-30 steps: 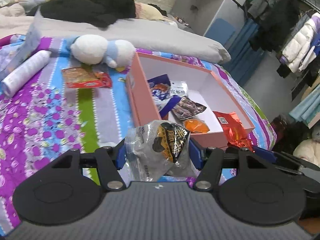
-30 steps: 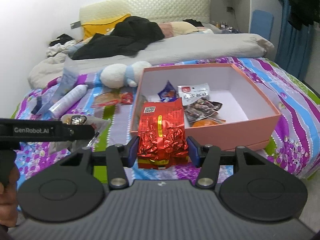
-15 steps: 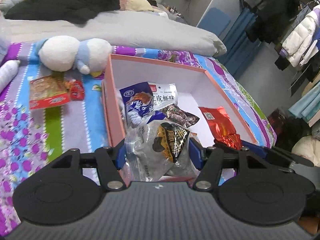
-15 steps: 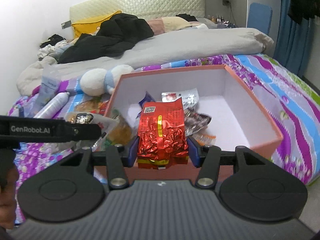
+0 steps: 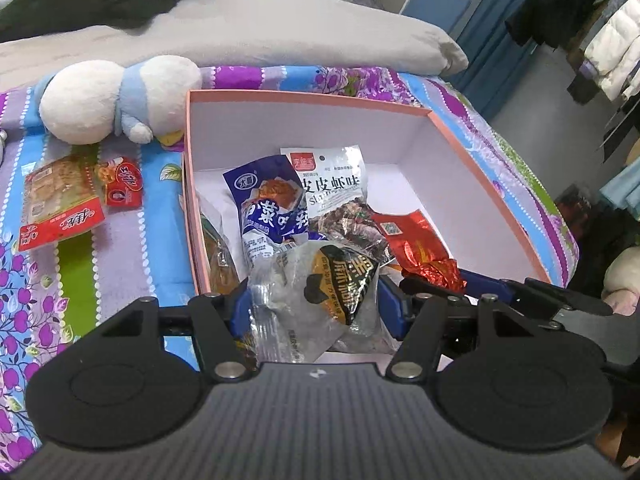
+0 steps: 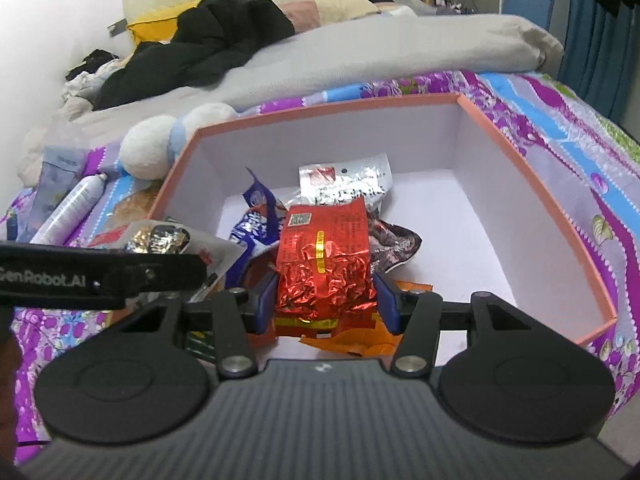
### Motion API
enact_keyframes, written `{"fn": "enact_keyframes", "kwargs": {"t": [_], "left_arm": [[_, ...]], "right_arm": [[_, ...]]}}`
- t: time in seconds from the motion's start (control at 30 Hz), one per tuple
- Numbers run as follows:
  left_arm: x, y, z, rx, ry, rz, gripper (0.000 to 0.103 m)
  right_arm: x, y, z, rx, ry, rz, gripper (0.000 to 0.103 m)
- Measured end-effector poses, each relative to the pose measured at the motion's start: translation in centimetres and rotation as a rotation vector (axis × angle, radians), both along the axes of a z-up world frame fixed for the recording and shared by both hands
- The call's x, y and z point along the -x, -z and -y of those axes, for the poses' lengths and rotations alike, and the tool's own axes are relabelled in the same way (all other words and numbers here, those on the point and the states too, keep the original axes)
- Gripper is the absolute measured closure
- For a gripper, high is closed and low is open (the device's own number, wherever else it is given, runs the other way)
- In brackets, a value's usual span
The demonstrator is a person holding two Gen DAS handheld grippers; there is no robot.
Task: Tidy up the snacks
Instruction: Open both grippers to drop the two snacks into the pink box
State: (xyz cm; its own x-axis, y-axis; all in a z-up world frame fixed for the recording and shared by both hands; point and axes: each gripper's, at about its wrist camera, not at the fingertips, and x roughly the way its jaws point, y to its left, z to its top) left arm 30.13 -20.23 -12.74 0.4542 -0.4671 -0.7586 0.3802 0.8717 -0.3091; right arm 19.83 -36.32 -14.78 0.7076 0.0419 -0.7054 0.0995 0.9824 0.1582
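Observation:
A pink box [image 5: 304, 98] [image 6: 560, 208] with a white inside lies on the bedspread and holds several snack packs, among them a blue pack [image 5: 272, 216] and a silver pack [image 5: 332, 180]. My left gripper [image 5: 314, 308] is shut on a clear bag with a black and gold label [image 5: 320, 292], held over the box's near left part. My right gripper [image 6: 326, 300] is shut on a red foil pack [image 6: 324, 256] above the box's near side; the same red pack [image 5: 416, 248] shows at the right in the left wrist view.
Left of the box lie a red and orange snack pack [image 5: 60, 208], a small red packet [image 5: 124, 184] and a white and blue plush toy [image 5: 116, 100]. A white bottle [image 6: 74, 208] lies further left. A grey duvet [image 5: 280, 40] and dark clothes [image 6: 208, 48] cover the bed behind.
Both grippers have moved forward from in front of the box to over its near side, each still holding its pack. The box fills more of both views.

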Motion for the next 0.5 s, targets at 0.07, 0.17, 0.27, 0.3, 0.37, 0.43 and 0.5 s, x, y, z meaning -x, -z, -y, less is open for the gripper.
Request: {"fn": "enact_keyframes", "kwargs": {"t": [0.07,0.17,0.27,0.3,0.37,0.43,0.5], "left_arm": [[0.2,-0.2,0.0,0.0,0.005,0.014,0.035],[1.0,-1.0,0.1,-0.004,0.022,0.065,0.026],[1.3,-1.7,0.1,-0.008,0.019,0.073,0.024],[1.5,-2.0,0.0,-0.003,0.015,0.079,0.024],[2.1,-2.7,-0.3,0.001,0.005,0.099,0.024],[2.7,-3.5,-0.7,0.009,-0.004,0.117,0.024],[3.6,-4.3,-1.3,0.022,-0.008,0.138,0.024]], "right_arm": [[0.0,0.4,0.3,-0.024,0.005,-0.006,0.048],[0.2,0.9,0.4,-0.033,0.017,-0.01,0.048],[0.7,0.8,0.6,-0.06,0.042,-0.006,0.044],[1.1,0.6,0.6,-0.067,0.043,0.009,0.044],[2.0,-0.1,0.5,-0.067,0.051,0.035,0.044],[2.8,-0.8,0.3,-0.064,0.044,0.05,0.044],[3.7,-1.5,0.2,-0.062,0.043,0.064,0.044]]}}
